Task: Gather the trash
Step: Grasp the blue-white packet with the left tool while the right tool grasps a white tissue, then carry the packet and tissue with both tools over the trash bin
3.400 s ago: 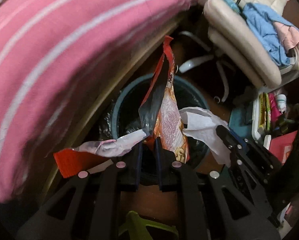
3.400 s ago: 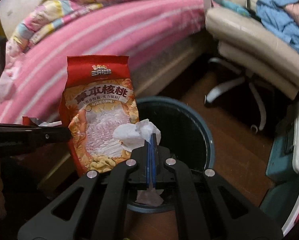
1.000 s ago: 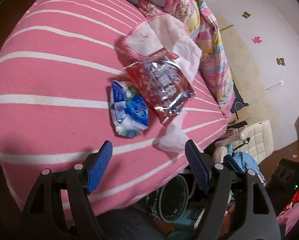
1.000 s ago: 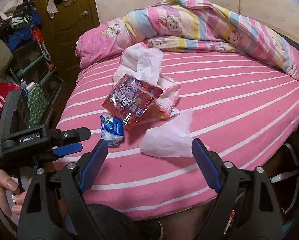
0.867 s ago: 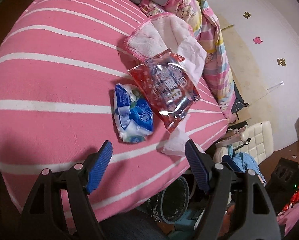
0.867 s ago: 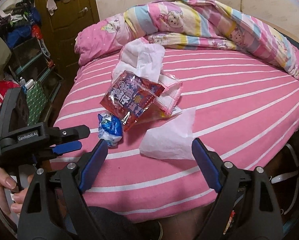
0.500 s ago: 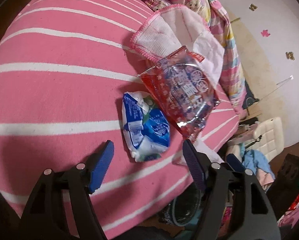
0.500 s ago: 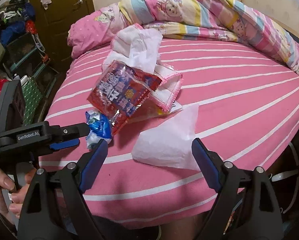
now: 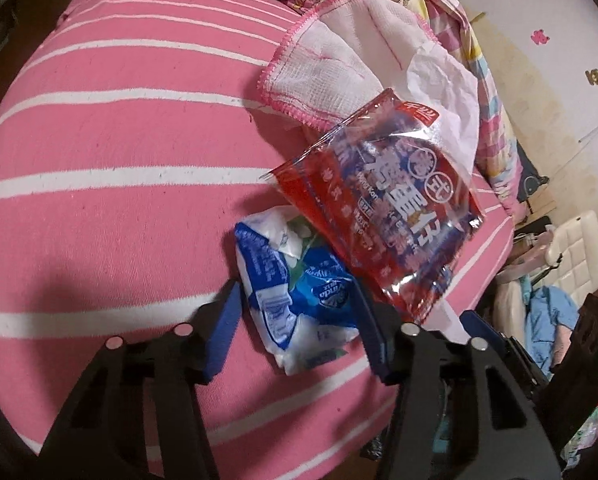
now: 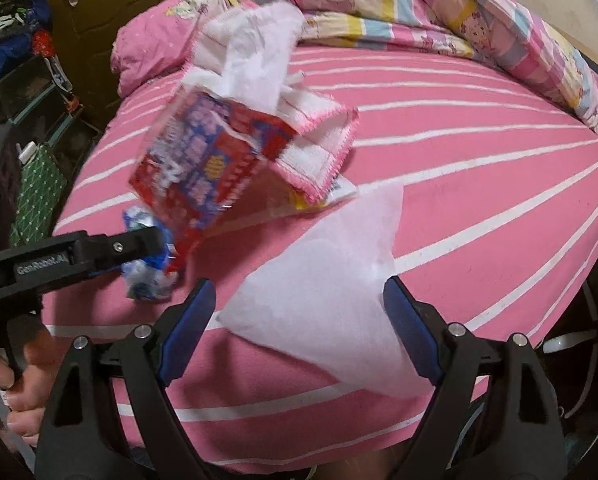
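A crumpled blue and white wrapper (image 9: 295, 288) lies on the pink striped bed (image 9: 119, 184). My left gripper (image 9: 297, 312) is open with a finger on each side of the wrapper; it also shows in the right wrist view (image 10: 151, 248). A red snack bag (image 9: 387, 216) leans beside it, against a pink-edged white cloth (image 9: 339, 64). A flat white tissue (image 10: 327, 292) lies near the bed's edge. My right gripper (image 10: 299, 320) is open, its fingers straddling the tissue's near part. The wrapper (image 10: 147, 280) and red bag (image 10: 207, 168) show left of it.
A rumpled striped quilt (image 10: 419, 8) lies at the far side of the bed. A wooden door (image 10: 99, 0) and cluttered shelves (image 10: 23, 80) stand to the left. A cream chair with blue clothes (image 9: 555, 288) is beyond the bed's edge.
Both grippers moved in toward the bed. The left one came down around the blue wrapper and narrowed. The right one came closer to the white tissue.
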Motion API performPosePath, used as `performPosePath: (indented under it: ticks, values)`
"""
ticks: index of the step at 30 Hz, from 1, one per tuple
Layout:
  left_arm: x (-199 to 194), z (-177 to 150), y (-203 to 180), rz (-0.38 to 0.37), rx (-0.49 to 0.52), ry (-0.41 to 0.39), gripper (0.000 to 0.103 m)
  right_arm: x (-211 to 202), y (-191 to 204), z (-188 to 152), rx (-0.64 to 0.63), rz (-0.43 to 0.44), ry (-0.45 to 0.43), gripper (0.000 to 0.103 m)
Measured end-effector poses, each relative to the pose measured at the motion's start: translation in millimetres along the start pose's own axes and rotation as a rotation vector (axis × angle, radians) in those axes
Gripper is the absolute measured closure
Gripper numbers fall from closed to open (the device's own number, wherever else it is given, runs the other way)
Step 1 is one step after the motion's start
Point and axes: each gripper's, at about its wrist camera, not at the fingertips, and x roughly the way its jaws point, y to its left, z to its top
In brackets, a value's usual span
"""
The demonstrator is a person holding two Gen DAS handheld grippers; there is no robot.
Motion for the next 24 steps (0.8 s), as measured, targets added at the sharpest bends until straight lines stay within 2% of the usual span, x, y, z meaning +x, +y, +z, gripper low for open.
performPosePath:
  ticks: [2,4,6,8,10,12,14,24]
  values:
    - [1.6,1.3,-3.6,0.025,0.018,-0.007,0.057,7.3,-0.7,-2.6,0.012,-0.008,0.020,0.019]
    - [1.6,1.7,-5.9,0.045,0.032,-0.013,0.061,12.8,-2.4,-4.6,0.023,-0.008,0.039,0.029]
    - [0.9,1.5,-4.8,0.068,0.031,-0.019,0.071,17.9,-3.5,-7.3,0.030,-0.017,0.068,0.045]
    - [-0.5,2.6,-1.1,0.057,0.010,-0.018,0.077,18.5,-3.8,-9.6,0.030,-0.035,0.072,0.054]
    - [-2.6,3.4,4.2,0.036,-0.017,-0.016,0.081,16.3,-4.6,-10.2,0.033,-0.035,0.069,0.068]
    - [-4.7,3.3,8.5,0.020,-0.037,-0.014,0.083,13.1,-5.0,-10.0,0.034,-0.040,0.068,0.087]
    - [-6.8,2.4,10.6,0.012,-0.045,-0.014,0.086,8.5,-5.0,-9.2,0.036,-0.040,0.062,0.096]
    - [-32.8,-4.7,23.7,-0.002,-0.081,-0.044,0.089,-28.2,9.0,-4.1,0.034,-0.025,-0.016,0.098]
